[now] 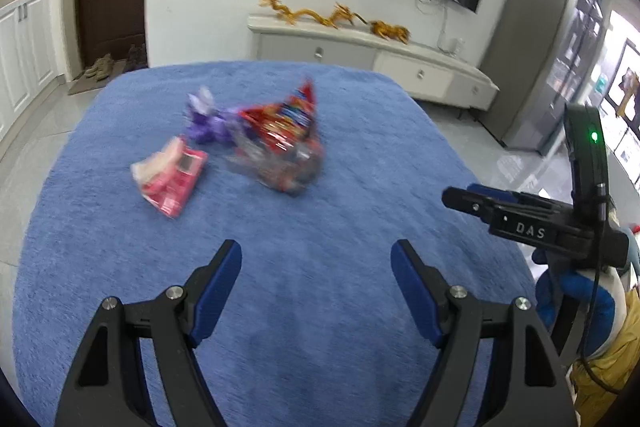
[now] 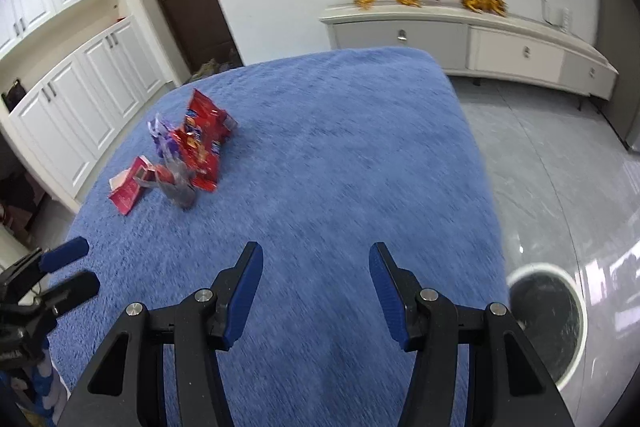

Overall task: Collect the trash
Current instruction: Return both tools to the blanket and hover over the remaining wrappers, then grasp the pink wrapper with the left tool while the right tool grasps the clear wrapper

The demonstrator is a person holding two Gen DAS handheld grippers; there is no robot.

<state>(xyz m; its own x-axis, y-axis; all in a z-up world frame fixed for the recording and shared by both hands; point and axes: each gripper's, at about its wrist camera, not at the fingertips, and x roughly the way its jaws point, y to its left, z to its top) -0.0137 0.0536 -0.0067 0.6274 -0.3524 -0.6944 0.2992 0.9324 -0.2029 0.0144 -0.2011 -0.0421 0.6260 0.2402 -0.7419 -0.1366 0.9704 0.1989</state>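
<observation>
Wrappers lie in a loose heap on a blue plush-covered table: a pink packet, a purple wrapper, a red snack bag and a crumpled clear wrapper. In the right wrist view the same heap shows far left: the pink packet, the red snack bag and the clear wrapper. My left gripper is open and empty, short of the heap. My right gripper is open and empty over bare cloth. Each gripper shows in the other's view: the right gripper, the left gripper.
A round bin with a white rim stands on the grey floor right of the table. A low white cabinet with golden dragon figures lines the far wall under a TV. White cupboards and a brown door stand left.
</observation>
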